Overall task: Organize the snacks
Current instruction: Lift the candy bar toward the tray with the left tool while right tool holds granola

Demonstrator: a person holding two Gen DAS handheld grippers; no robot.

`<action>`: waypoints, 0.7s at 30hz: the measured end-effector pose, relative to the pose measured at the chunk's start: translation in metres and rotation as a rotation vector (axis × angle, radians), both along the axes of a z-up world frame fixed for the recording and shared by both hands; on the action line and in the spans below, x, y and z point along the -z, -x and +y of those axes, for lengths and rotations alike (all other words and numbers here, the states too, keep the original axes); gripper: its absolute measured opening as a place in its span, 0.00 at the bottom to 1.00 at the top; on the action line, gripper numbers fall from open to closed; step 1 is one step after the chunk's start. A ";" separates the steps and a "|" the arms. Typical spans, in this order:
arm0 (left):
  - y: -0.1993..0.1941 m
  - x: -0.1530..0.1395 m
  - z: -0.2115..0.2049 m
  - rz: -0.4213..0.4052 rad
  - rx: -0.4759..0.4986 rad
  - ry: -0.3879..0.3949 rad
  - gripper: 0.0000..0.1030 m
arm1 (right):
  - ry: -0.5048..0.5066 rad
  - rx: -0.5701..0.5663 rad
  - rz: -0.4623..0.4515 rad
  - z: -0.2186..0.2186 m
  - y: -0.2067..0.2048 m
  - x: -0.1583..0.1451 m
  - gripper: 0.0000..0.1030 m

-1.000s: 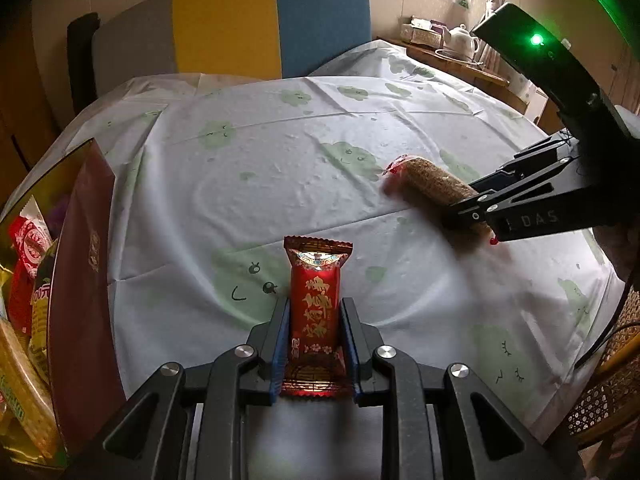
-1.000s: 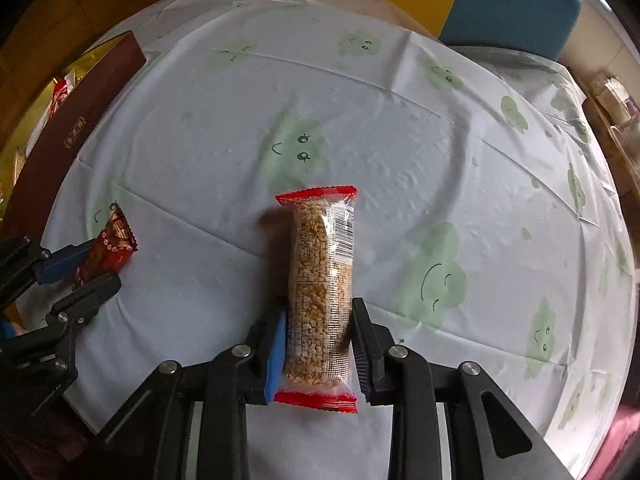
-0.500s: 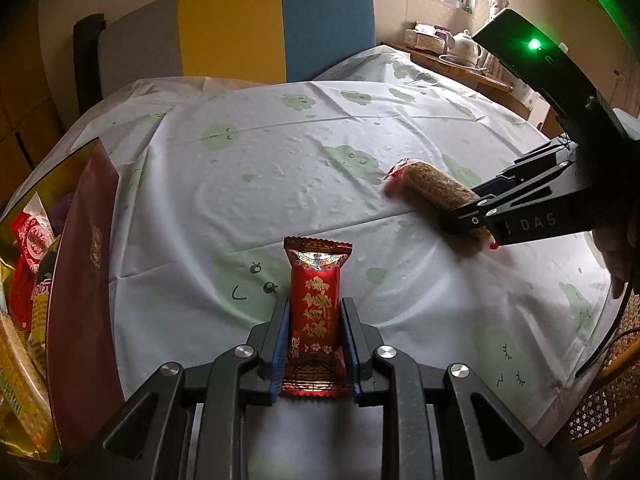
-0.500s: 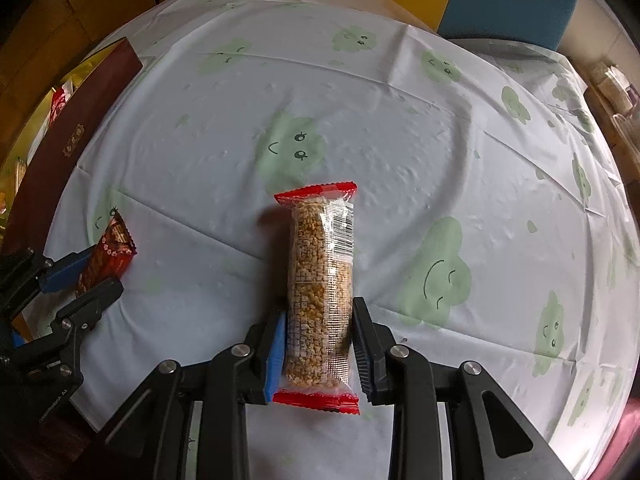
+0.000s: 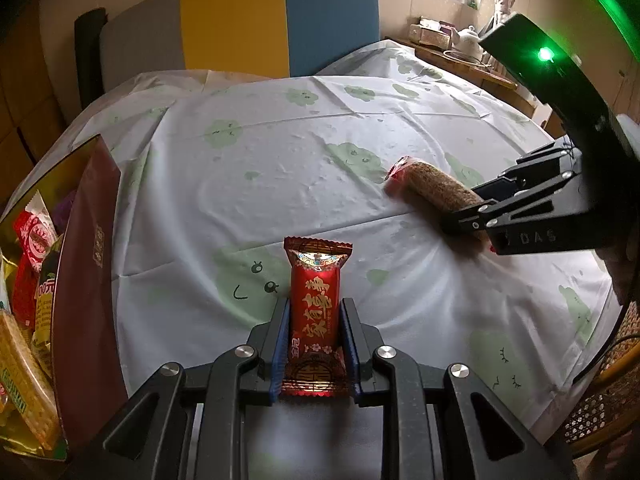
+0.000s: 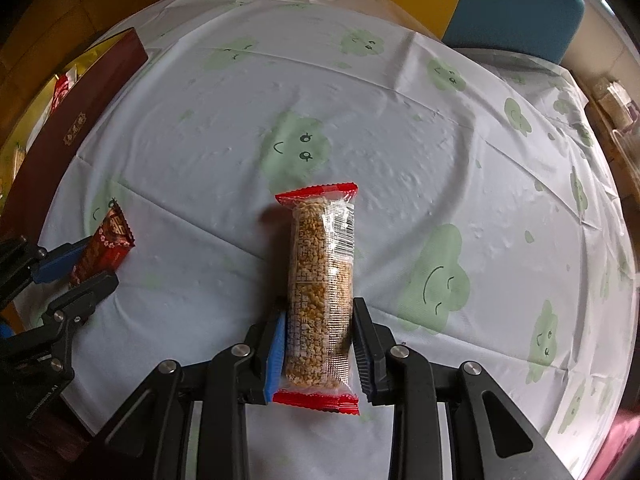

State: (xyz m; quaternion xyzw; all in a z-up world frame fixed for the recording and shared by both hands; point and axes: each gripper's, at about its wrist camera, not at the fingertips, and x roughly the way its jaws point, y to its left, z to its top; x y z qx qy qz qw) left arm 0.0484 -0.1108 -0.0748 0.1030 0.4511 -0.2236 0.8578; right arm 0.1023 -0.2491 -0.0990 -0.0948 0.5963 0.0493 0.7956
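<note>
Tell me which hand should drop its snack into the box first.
Probably the left. The left gripper is shut on the red packet right beside the snack box; the right gripper, holding the grain bar, is farther away.

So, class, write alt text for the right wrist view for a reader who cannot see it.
The right gripper grips a clear-wrapped grain bar lying on a white tablecloth with green clouds. At left, the left gripper holds a red snack packet.
</note>
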 end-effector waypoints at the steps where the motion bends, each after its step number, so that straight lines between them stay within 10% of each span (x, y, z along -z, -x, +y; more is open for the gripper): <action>1: -0.001 -0.001 0.000 0.006 -0.002 0.000 0.23 | 0.003 -0.004 -0.002 0.001 0.001 0.001 0.31; 15: -0.001 -0.055 0.035 0.012 -0.034 0.123 0.23 | 0.027 -0.029 -0.021 0.006 0.009 0.000 0.30; 21: -0.015 -0.097 0.108 -0.018 -0.191 0.229 0.23 | 0.036 -0.038 -0.026 0.009 0.011 -0.001 0.30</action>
